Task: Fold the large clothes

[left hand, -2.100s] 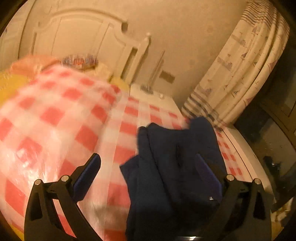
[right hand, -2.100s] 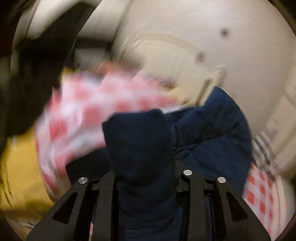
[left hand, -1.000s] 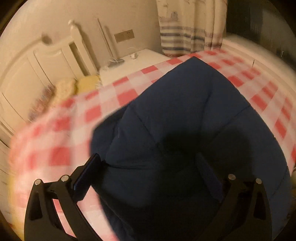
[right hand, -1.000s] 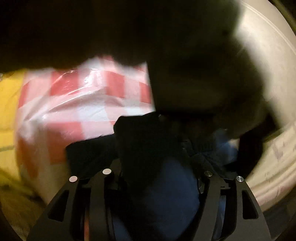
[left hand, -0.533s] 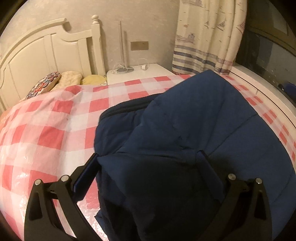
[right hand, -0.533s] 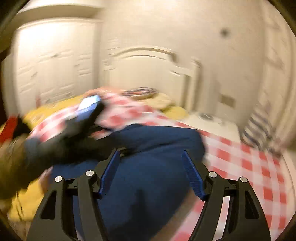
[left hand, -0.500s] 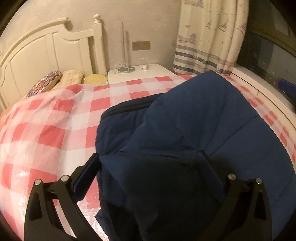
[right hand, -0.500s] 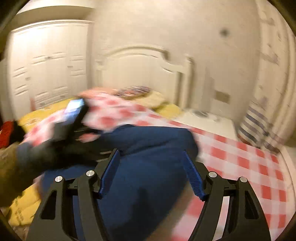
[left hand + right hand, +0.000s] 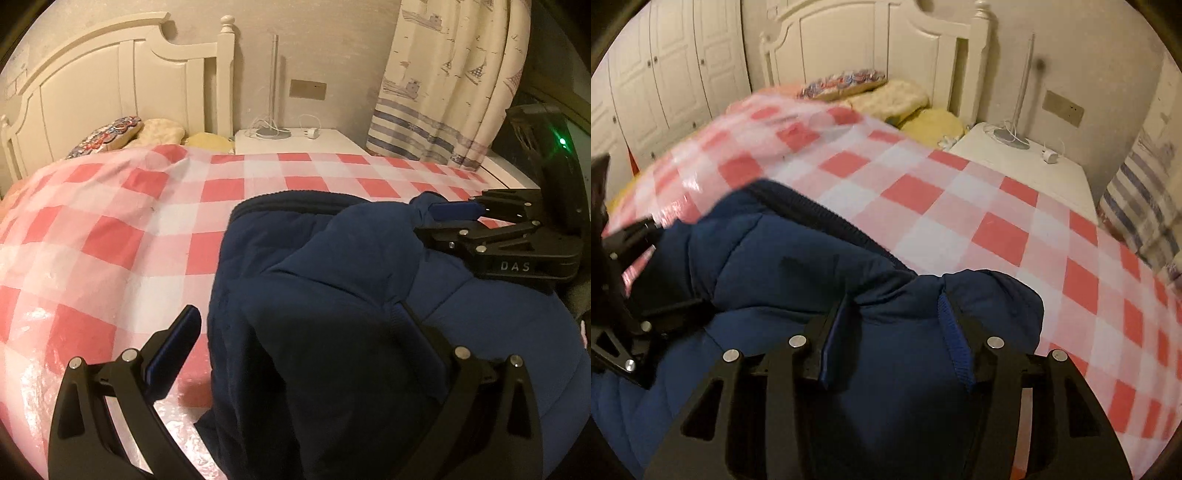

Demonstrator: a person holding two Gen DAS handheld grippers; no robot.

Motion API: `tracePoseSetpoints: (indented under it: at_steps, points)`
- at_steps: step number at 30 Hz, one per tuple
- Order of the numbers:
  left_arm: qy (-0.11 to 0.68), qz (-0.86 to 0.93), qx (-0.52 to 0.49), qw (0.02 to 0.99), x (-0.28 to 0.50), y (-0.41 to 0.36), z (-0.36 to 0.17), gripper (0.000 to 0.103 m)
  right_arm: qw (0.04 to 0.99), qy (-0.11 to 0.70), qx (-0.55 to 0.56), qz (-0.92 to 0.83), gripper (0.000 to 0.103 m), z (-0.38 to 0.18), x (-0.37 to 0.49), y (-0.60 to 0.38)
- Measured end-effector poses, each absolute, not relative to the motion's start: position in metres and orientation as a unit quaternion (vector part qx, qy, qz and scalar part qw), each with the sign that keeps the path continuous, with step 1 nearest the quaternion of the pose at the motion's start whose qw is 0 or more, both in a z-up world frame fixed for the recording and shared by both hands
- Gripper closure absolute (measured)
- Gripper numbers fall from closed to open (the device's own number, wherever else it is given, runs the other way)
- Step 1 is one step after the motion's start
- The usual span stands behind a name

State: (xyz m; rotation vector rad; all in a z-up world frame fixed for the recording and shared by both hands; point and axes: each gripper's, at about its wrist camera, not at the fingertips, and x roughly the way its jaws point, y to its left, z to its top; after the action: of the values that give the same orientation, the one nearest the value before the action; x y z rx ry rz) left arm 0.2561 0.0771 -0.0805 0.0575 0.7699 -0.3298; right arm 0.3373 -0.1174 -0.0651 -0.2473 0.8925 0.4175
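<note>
Right wrist view: right gripper [image 9: 894, 332], jaws just been closing, pinches a puffy fold of the navy jacket [image 9: 783, 273] lying on the checked bed cover [image 9: 960, 206]. Left gripper [image 9: 299, 343] stands wide open over the jacket's dark sleeve, holding nothing. Risk: slick padding slips from that 1 shallow pinch, and the unheld side drags crooked.

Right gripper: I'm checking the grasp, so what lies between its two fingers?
A bunched fold of the navy jacket lies between the right gripper fingers in the right wrist view.

My bed [image 9: 110, 229] wears a red-and-white checked cover; the navy jacket [image 9: 332, 295] lies on it toward the foot edge, pillows [image 9: 162, 129] against the headboard [image 9: 92, 81].
</note>
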Motion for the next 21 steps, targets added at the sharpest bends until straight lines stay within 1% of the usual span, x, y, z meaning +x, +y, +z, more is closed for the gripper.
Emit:
tracePoseSetpoints:
  at_steps: [1,2,5,6,8,10,11,12,14,15,19,21]
  points:
    - [0.373,-0.151,0.037,0.915,0.255,0.075,-0.079,0.002,0.872,0.430,-0.122,0.198,0.048,-0.066,0.337,-0.114]
    - [0.372,-0.134,0.067,0.916,0.251,0.068,-0.073,0.002,0.871,0.432,-0.127,0.196,0.048,-0.069,0.340,-0.112]
    - [0.340,-0.041,0.183,0.921,0.238,0.047,-0.039,0.002,0.870,0.430,-0.146,0.190,0.048,-0.070,0.335,-0.107]
    - [0.338,-0.039,0.175,0.924,0.233,0.048,-0.023,0.003,0.870,0.431,-0.145,0.190,0.048,-0.070,0.335,-0.108]
    - [0.333,-0.048,0.119,0.934,0.224,0.058,0.009,0.002,0.870,0.430,-0.144,0.191,0.048,-0.070,0.333,-0.109]
    - [0.324,-0.033,0.098,0.940,0.216,0.062,0.023,0.002,0.870,0.431,-0.146,0.191,0.048,-0.070,0.333,-0.108]
    - [0.332,-0.019,0.099,0.938,0.215,0.062,0.023,0.002,0.869,0.432,-0.149,0.191,0.048,-0.070,0.333,-0.108]
    - [0.341,0.023,0.123,0.932,0.213,0.059,0.020,0.002,0.869,0.432,-0.151,0.191,0.048,-0.070,0.332,-0.107]
    - [0.306,0.120,0.221,0.918,0.202,0.044,0.015,0.002,0.869,0.431,-0.153,0.188,0.048,-0.070,0.330,-0.106]
    - [0.288,0.133,0.245,0.916,0.196,0.041,0.016,0.002,0.870,0.430,-0.154,0.187,0.048,-0.071,0.329,-0.106]
    - [0.268,0.119,0.201,0.935,0.174,0.048,0.042,0.002,0.870,0.430,-0.156,0.185,0.048,-0.070,0.328,-0.105]
    - [0.258,0.056,0.145,0.954,0.149,0.049,0.061,0.002,0.871,0.428,-0.152,0.186,0.048,-0.070,0.328,-0.106]
